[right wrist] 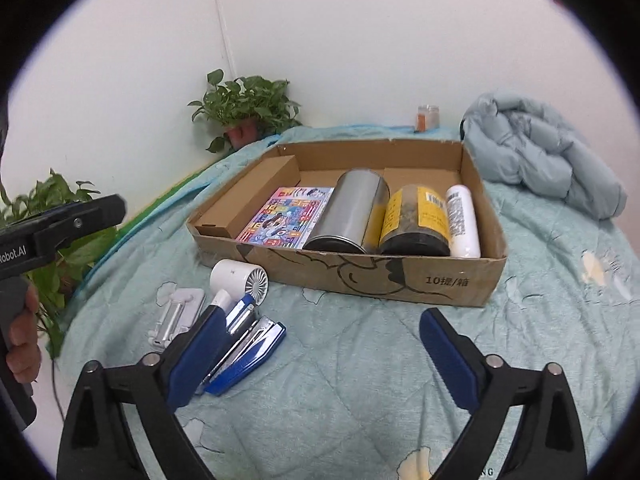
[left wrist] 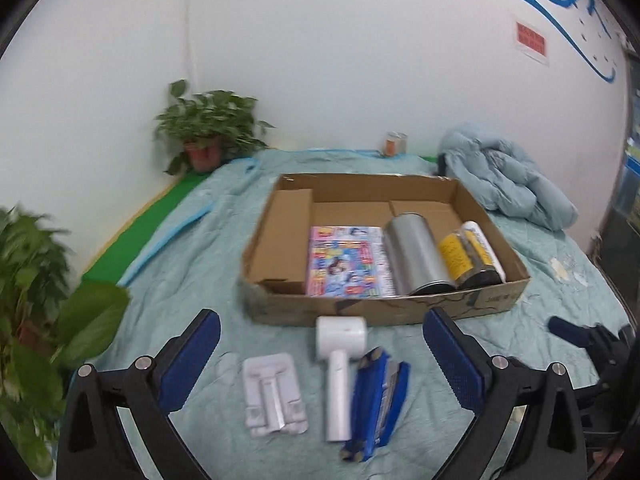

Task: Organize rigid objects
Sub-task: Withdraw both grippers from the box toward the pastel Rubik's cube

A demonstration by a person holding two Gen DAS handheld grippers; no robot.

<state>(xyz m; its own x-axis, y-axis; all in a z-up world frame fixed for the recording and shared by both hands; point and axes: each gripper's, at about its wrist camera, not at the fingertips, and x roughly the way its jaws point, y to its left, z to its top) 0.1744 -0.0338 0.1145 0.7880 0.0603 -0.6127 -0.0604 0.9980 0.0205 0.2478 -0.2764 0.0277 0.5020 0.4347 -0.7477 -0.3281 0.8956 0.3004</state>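
A shallow cardboard box [left wrist: 400, 314] [right wrist: 400, 280] lies on the light blue quilt. Inside it are a colourful book [left wrist: 344, 264] [right wrist: 284, 216], a silver can [left wrist: 416, 256] [right wrist: 348, 212] on its side, a yellow-labelled jar [left wrist: 464, 256] [right wrist: 416, 216] and a white bottle [left wrist: 486, 248] [right wrist: 464, 216]. In front of the box lie a white handheld fan [left wrist: 340, 360] [right wrist: 236, 276], a white stand [left wrist: 274, 396] [right wrist: 176, 316] and a blue stapler-like item [left wrist: 376, 400] [right wrist: 248, 352]. My left gripper [left wrist: 322, 314] hovers open above these three. My right gripper [right wrist: 324, 313] is open over bare quilt, to their right.
Potted plants stand at the back left corner [left wrist: 208, 128] [right wrist: 248, 104] and the near left [left wrist: 36, 300]. A crumpled pale blue jacket [left wrist: 508, 176] [right wrist: 540, 152] lies right of the box. A small jar [left wrist: 396, 143] sits by the wall. A hand [right wrist: 22, 340] holds the left gripper's handle.
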